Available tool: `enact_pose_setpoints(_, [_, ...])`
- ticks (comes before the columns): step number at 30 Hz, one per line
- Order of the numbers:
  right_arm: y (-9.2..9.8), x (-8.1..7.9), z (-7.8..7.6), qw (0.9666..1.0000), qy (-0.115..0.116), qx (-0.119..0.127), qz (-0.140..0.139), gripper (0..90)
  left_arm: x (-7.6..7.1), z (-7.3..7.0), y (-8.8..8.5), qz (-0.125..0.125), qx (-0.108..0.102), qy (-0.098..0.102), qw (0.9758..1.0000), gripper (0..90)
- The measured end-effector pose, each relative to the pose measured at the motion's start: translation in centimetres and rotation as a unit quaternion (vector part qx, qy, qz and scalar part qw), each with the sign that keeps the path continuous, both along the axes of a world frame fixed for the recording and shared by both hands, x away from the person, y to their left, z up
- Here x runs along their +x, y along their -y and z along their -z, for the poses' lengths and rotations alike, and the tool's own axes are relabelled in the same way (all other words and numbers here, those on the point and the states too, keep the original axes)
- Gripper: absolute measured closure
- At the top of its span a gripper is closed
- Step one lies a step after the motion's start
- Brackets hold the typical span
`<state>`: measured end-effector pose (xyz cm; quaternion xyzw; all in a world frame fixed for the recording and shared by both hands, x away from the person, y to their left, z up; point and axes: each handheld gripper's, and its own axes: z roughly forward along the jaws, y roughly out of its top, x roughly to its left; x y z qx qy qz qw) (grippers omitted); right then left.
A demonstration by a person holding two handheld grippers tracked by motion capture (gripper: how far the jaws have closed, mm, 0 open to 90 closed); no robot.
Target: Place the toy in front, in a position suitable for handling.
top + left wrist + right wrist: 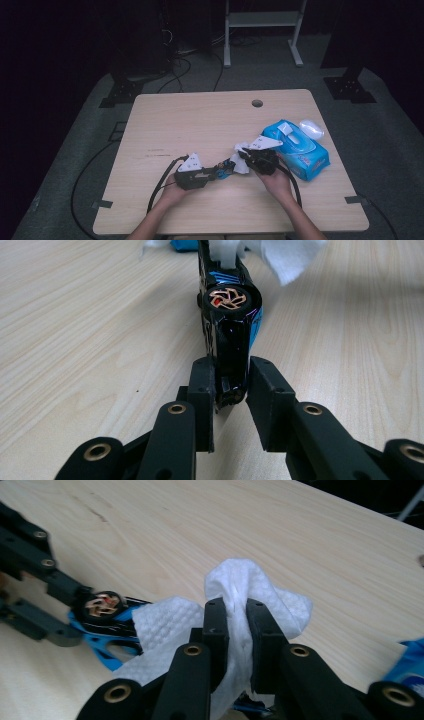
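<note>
Grippers (231, 385) (235, 625) clamped on car (230, 315), wipe (260, 595)

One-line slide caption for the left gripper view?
Left gripper clamps a black-and-blue toy car on its side above the wooden table, white wipe at its far end.

Each hand-held gripper is made of matte black plastic. The left gripper (212, 173) has two flat, square-ended jaws, joined to thick black link arms by round brass-coloured rivets; small dark screws sit in the jaw blocks. The right gripper (246, 156) is built the same way. Each one carries a pale grey three-cornered plate (192, 163) on top, with small dark dots on it. A black cable (161, 182) trails from each body. The forearms are bare, without sleeves.
</note>
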<state>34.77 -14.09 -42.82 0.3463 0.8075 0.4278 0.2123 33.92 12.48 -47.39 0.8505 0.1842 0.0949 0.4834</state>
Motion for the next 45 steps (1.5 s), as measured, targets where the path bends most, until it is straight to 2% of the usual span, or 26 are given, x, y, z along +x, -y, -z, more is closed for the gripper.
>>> enact_pose_setpoints(3, [-0.1,0.0,-0.1,1.0000,0.000,-0.003,-0.002,80.0,0.0,0.0,0.0,-0.001,0.001,0.000,1.0000,72.6])
enact_pose_setpoints(7, [1.1,0.4,-0.1,0.9998,-0.001,-0.001,0.020,80.0,0.0,0.0,0.0,0.000,0.001,0.000,1.0000,72.7])
enact_pose_setpoints(9, [1.4,0.5,-0.1,0.9997,-0.007,0.005,0.021,80.2,0.0,0.0,0.0,0.001,0.001,0.000,1.0000,72.7])
enact_pose_setpoints(11, [0.9,0.3,-0.1,0.9998,-0.005,0.003,0.018,80.2,0.0,0.0,0.0,0.000,-0.001,-0.001,1.0000,72.6])
enact_pose_setpoints(14, [-0.6,-0.1,-0.1,0.9998,-0.011,0.006,-0.013,80.2,0.0,0.0,0.0,0.000,-0.001,0.000,1.0000,72.7])
enact_pose_setpoints(17, [-1.3,-0.4,-0.1,0.9997,-0.003,-0.005,-0.022,80.1,0.0,0.0,0.0,-0.001,-0.001,0.000,1.0000,72.6])
enact_pose_setpoints(18, [-1.4,-0.3,-0.2,0.9996,0.003,-0.017,-0.023,80.0,0.0,0.0,0.0,-0.001,0.000,0.001,1.0000,72.6])
enact_pose_setpoints(21, [-0.1,0.2,-0.2,0.9997,0.009,-0.024,0.003,80.0,0.0,0.0,0.0,-0.001,-0.002,0.000,1.0000,72.6])
enact_pose_setpoints(23, [1.0,0.6,-0.1,0.9998,-0.004,-0.005,0.020,80.1,0.0,0.0,0.0,0.000,-0.003,0.000,1.0000,72.8])
enact_pose_setpoints(25, [1.4,0.8,-0.1,0.9996,-0.005,-0.002,0.028,80.1,0.0,0.1,0.0,0.000,-0.002,-0.001,1.0000,72.9])
enact_pose_setpoints(26, [1.6,0.8,-0.1,0.9995,-0.011,0.006,0.028,80.1,0.0,0.1,0.0,0.000,-0.002,-0.001,1.0000,72.9])
enact_pose_setpoints(30, [0.7,0.5,-0.1,0.9999,-0.010,0.008,0.008,80.0,0.0,0.2,0.1,0.002,-0.002,-0.001,1.0000,72.9])
enact_pose_setpoints(32, [0.0,0.3,0.0,1.0000,-0.006,-0.001,-0.001,79.9,0.0,0.2,0.1,0.002,-0.001,-0.002,1.0000,73.1])
enact_pose_setpoints(35, [0.6,0.6,-0.2,0.9999,-0.005,-0.005,0.012,80.0,0.0,0.0,0.0,0.001,-0.003,-0.001,1.0000,73.7])
enact_pose_setpoints(37, [1.3,0.8,-0.1,0.9997,-0.011,0.004,0.023,80.0,-0.1,0.0,0.0,0.002,-0.004,-0.001,1.0000,74.1])
enact_pose_setpoints(40, [1.1,0.7,-0.2,0.9996,-0.012,0.003,0.026,80.2,0.0,0.0,0.1,0.002,-0.004,0.000,1.0000,74.3])
enact_pose_setpoints(43, [-0.7,0.3,-0.1,0.9999,-0.011,0.002,-0.003,80.2,0.0,0.0,0.1,0.003,-0.003,0.000,1.0000,74.2])
enact_pose_setpoints(45, [-2.0,-0.1,-0.1,0.9992,-0.016,0.010,-0.034,80.1,0.0,0.0,0.1,0.002,-0.003,0.000,1.0000,74.2])
